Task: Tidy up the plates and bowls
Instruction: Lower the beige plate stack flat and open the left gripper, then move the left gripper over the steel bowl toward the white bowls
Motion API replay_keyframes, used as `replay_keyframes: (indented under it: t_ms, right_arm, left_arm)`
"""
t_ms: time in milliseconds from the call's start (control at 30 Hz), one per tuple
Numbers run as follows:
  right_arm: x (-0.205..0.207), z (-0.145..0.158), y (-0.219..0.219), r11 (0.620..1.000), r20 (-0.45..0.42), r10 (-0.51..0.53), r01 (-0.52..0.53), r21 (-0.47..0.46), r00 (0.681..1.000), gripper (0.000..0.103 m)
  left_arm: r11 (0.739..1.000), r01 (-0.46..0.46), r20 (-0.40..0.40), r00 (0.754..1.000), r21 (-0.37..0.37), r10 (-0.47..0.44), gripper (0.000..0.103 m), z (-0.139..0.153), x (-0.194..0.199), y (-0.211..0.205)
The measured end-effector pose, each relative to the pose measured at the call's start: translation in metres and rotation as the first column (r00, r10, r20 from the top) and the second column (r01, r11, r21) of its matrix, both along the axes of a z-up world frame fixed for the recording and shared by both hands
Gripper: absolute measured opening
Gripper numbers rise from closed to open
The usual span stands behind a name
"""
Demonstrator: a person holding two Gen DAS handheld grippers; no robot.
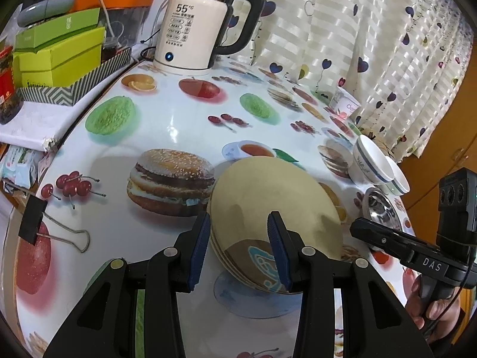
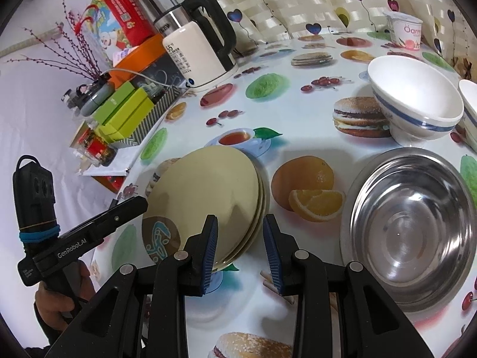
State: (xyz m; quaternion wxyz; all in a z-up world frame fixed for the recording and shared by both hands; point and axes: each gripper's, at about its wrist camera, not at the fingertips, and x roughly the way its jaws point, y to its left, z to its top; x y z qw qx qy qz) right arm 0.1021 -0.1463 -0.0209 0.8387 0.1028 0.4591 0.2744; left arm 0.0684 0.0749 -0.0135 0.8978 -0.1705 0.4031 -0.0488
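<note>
While both grippers hang low over the worktop (image 1: 167, 125), neither pinches anything: the left gripper (image 1: 238, 250) stands partly spread with the near edge of the stack of tan plates (image 1: 268, 203) showing between its blue pads, and whether the pads touch that edge cannot be told; the right gripper (image 2: 241, 252) is also partly spread, its left pad at the rim of the same stack (image 2: 208, 188) and bare cloth in the gap. The plates sit stacked near the front edge of the worktop, on a glossy cloth printed with food. Just right of the stack lies a steel bowl (image 2: 414, 226), and beyond it two white bowls with blue bands (image 2: 414, 101) stand side by side; these crowd the right side. A yoghurt cup (image 2: 407, 31) stands far back by the curtain (image 1: 372, 44), and a white kettle (image 1: 193, 29) sits at the back left beside green boxes (image 1: 59, 50). Only the left wrist view shows a binder clip (image 1: 50, 226) lying at the worktop's left edge and the right hand (image 1: 432, 307) on its handle; only the right wrist view shows the steel bowl's whole inside, a red packet (image 2: 125, 15) behind the kettle, and the left hand (image 2: 59, 298).
</note>
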Motion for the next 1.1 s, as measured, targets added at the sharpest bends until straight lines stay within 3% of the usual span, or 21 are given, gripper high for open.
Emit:
replay_keyframes:
  t_ms: [600,1100]
  right_arm:
    - [-0.023,0.023,-0.026,1.0,0.072,-0.008,0.007,0.011,0.997,0.031]
    - [-0.034,0.047,-0.076,0.995,0.127,-0.097,0.092,0.042,0.987,0.031]
  left_arm:
    - [0.997,0.078,0.059,0.995,0.002,-0.078,0.041,0.024,-0.014,-0.036]
    - [0.982,0.188,0.075,0.979,0.027,-0.19,0.041,0.037,0.003,-0.082]
